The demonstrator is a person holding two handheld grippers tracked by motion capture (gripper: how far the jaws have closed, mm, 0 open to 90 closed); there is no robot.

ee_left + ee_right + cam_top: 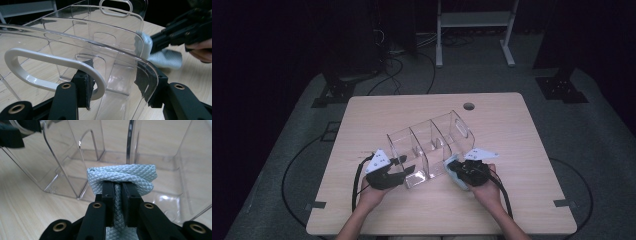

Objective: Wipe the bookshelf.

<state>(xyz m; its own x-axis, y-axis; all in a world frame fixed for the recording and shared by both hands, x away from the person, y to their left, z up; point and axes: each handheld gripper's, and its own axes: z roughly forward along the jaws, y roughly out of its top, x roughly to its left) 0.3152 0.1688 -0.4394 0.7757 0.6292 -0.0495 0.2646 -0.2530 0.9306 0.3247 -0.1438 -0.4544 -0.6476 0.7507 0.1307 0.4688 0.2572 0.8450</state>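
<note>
A clear plastic organizer [430, 145] with three compartments lies near the middle of the wooden tabletop [522, 150], its long axis running from about 7 o'clock to 1 o'clock in the high view. Each end wall has a handle cut-out; the one at the near end is rimmed in white [50, 68].

The left hand-held gripper [404, 167] sits at the organizer's 8 o'clock end. In the left gripper view its two black jaws straddle that end wall: one pad [86, 87] lies just inside the white handle loop and the other [145, 80] presses against the curved outer edge of the clear wall, so the jaws are pinching the organizer's end.

The right hand-held gripper [457, 167] is at the organizer's 5 o'clock side, beside its long wall. Its jaws are pressed together on a folded light-blue cloth [122, 178] with a diamond weave; the fold bulges over the jaw tips and a strip runs down between them. In the left gripper view the cloth [165, 58] touches the organizer's outer side wall.
</note>
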